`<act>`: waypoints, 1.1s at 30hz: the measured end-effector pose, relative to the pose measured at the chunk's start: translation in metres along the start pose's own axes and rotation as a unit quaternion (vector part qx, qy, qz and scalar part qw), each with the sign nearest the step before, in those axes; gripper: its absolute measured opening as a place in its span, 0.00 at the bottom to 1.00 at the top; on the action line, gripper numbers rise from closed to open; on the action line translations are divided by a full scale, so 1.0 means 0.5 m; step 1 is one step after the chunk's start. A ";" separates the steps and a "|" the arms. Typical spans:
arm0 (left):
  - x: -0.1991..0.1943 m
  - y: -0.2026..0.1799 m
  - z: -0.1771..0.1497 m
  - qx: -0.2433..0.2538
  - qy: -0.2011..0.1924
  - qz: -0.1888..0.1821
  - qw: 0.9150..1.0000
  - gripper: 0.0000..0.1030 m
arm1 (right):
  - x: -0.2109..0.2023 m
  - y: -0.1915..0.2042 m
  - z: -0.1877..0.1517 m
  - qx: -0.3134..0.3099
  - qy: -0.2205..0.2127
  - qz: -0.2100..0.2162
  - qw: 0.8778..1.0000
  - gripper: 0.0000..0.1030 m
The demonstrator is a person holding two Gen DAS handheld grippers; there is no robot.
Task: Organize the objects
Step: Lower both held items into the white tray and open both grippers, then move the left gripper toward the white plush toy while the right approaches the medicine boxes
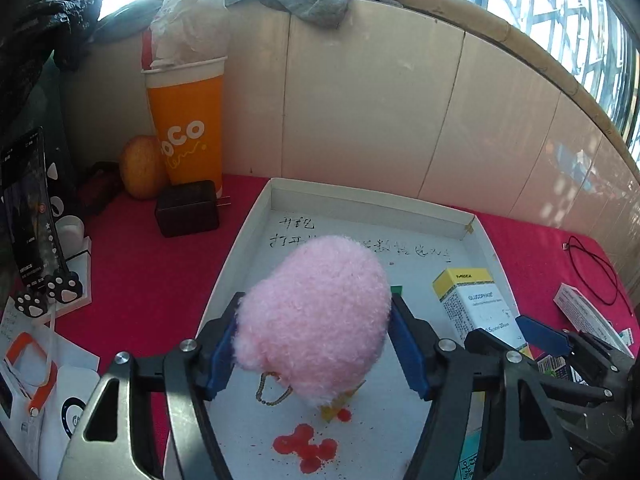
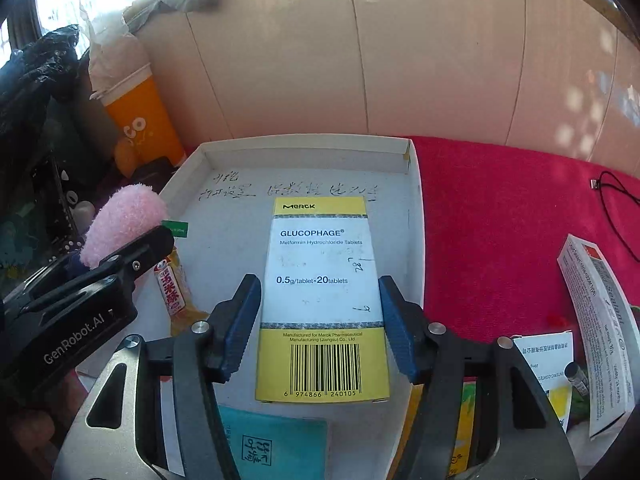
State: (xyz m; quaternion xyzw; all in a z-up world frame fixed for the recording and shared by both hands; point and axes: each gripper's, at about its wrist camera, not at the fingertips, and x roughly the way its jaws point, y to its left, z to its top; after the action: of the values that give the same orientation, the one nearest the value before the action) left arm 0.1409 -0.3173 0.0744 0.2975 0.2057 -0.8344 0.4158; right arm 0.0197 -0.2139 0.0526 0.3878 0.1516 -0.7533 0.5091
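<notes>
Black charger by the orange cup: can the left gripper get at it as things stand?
Probably not right away. The left gripper has the pink plush toy between its fingers inside the white tray. The charger itself sits unobstructed on the red cloth.

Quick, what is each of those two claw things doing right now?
Left gripper: open, its pads on either side of the pink plush toy, not squeezing it.
Right gripper: open, with the Glucophage box between its pads.

A red cloth (image 1: 152, 280) covers the counter, which meets a wall (image 1: 360, 112) of pale panels. Above the wall, bright daylight comes through a window (image 1: 560, 12) with a metal grille.
</notes>
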 end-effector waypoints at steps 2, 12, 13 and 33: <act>-0.018 0.011 0.005 -0.013 -0.030 0.014 0.999 0.89 | -0.014 -0.002 0.002 -0.005 -0.018 -0.008 1.000 0.91; -0.088 -0.005 0.013 -0.023 -0.074 0.018 0.997 1.00 | -0.129 -0.049 -0.003 0.020 -0.089 -0.009 0.996 1.00; -0.094 -0.014 0.013 -0.018 -0.078 0.013 0.997 1.00 | -0.151 -0.057 -0.005 0.022 -0.102 -0.009 0.995 1.00; -0.204 -0.461 -0.197 0.221 0.027 -0.261 0.939 1.00 | -0.437 -0.651 -0.212 0.284 -0.150 -0.095 0.942 1.00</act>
State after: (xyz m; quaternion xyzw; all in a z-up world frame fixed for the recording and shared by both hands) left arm 0.0335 -0.0697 0.0918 0.3401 0.0979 -0.9297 0.1019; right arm -0.1830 0.1359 0.0904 0.3826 -0.1110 -0.8594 0.3205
